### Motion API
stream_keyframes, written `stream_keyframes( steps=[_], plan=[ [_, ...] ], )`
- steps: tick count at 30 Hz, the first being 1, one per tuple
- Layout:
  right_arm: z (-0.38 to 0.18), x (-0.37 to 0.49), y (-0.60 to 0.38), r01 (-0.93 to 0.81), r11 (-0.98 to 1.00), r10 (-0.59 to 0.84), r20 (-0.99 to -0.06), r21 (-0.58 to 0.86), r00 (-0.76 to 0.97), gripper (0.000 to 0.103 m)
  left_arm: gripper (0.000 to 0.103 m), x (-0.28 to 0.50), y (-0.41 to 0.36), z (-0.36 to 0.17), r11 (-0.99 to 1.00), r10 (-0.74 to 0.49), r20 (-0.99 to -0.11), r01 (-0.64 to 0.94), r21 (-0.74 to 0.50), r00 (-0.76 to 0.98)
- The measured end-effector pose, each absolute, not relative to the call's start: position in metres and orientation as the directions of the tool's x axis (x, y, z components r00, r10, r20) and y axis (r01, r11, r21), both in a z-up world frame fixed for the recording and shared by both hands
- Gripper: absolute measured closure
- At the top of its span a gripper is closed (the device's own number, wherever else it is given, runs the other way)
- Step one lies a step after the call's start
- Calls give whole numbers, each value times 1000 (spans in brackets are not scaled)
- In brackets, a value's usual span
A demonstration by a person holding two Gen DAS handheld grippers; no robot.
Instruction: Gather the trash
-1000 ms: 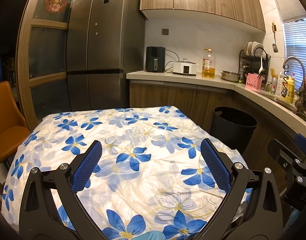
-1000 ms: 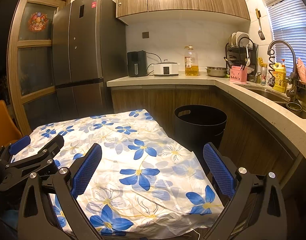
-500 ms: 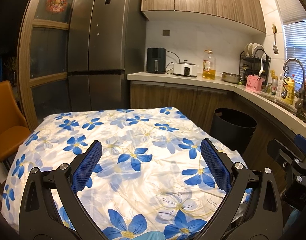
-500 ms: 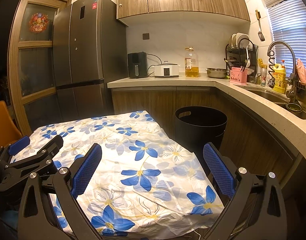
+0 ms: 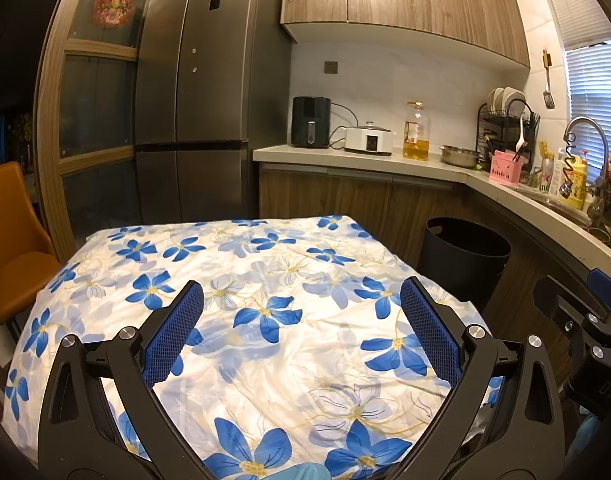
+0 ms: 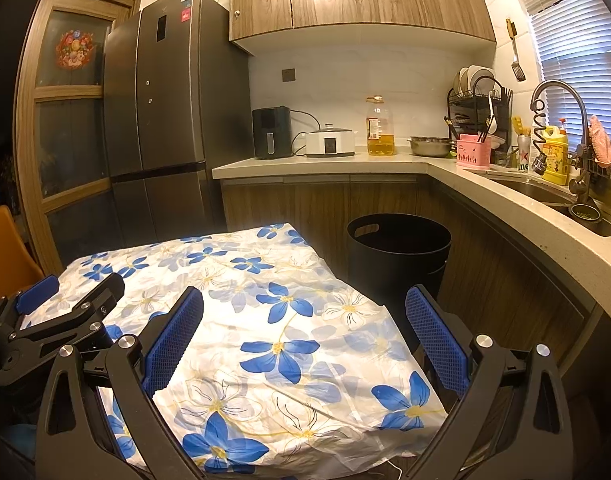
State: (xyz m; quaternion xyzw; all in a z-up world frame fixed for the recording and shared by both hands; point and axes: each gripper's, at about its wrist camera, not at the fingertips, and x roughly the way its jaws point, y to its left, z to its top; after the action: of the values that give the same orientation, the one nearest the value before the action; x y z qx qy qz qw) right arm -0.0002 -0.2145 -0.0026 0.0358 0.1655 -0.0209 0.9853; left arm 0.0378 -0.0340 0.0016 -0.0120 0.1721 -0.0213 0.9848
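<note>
A black trash bin [image 6: 399, 256] stands on the floor just off the table's far right corner, against the wooden cabinets under the counter [image 6: 505, 200]. The table's blue-flowered cloth [image 5: 265, 312] carries no loose trash. The left gripper [image 5: 301, 312] and right gripper [image 6: 305, 320] both hang above the cloth's near edge, jaws spread wide, gripping nothing.

Both wrist views face the kitchen counter [image 5: 385, 162], sharing the floral tablecloth [image 6: 265, 320].
</note>
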Motion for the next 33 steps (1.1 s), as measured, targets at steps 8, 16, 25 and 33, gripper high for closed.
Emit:
stream_keyframes(
  steps=[8,16,25,33],
  plan=[
    [0,-2,-215,61,996,-36,-321,67,946,6,6,38,-36,3,999,-46,-337,39,-30,940],
    [0,-2,-216,61,996,-36,-320,68,947,6,6,37,-37,3,999,-46,-338,38,-31,940],
    [1,-3,-216,60,996,-36,-317,67,948,6,6,37,-37,4,999,-48,-337,40,-32,940],
    [3,-4,-216,63,996,-39,-313,68,949,6,6,37,-38,6,999,-51,-335,43,-30,941]
  ],
)
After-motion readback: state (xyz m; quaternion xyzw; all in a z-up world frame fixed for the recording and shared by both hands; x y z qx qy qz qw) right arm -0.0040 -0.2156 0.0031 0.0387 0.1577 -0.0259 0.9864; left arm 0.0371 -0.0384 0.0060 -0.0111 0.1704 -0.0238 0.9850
